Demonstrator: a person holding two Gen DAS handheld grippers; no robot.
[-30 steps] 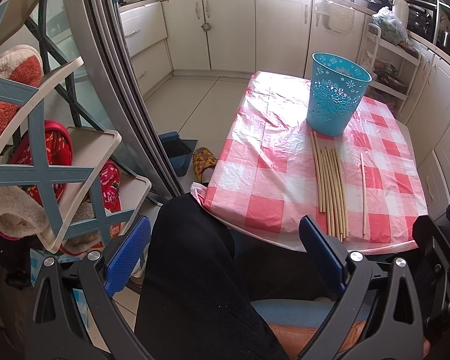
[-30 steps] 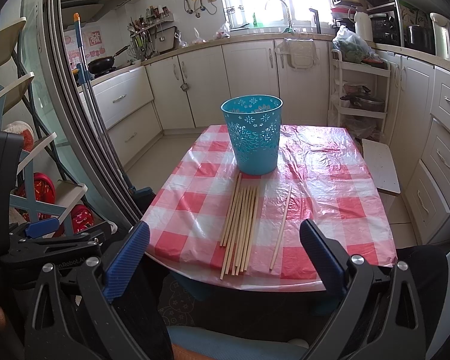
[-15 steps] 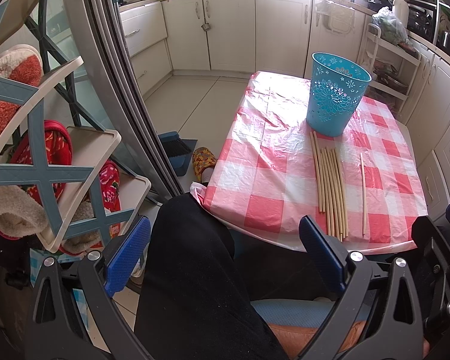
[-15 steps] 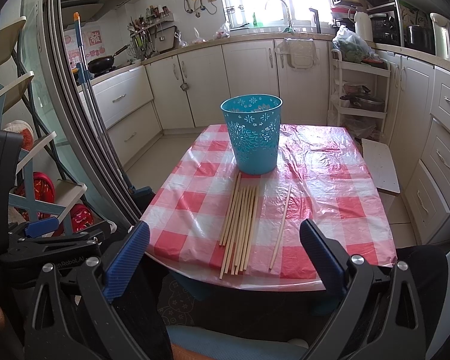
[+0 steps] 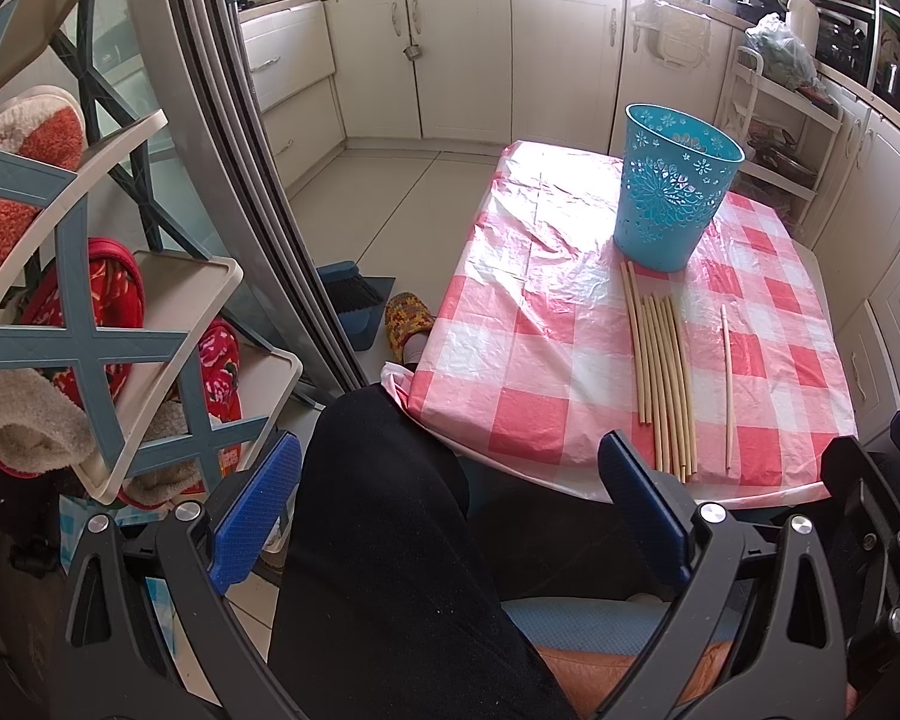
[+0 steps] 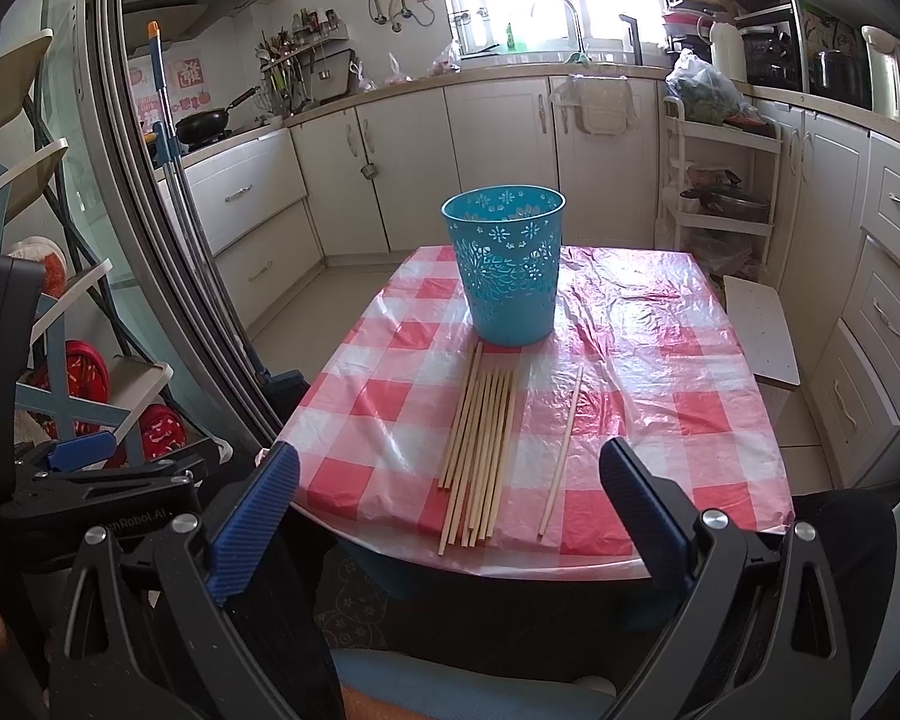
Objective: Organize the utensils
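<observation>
Several wooden chopsticks (image 6: 479,450) lie side by side on the red-checked tablecloth, with a single chopstick (image 6: 561,455) apart to their right. A blue perforated plastic bin (image 6: 506,267) stands upright just behind them. The same bundle (image 5: 661,375), single chopstick (image 5: 727,387) and bin (image 5: 672,189) show in the left wrist view. My left gripper (image 5: 447,510) is open and empty, held low over my lap, left of the table. My right gripper (image 6: 447,513) is open and empty, just short of the table's near edge.
The small table (image 6: 660,420) has a wrinkled plastic cover. A sliding door frame (image 5: 222,168) and a shoe rack (image 5: 90,312) stand to the left. Kitchen cabinets (image 6: 498,162) and a white trolley (image 6: 726,192) stand behind. My black-clad leg (image 5: 384,540) fills the foreground.
</observation>
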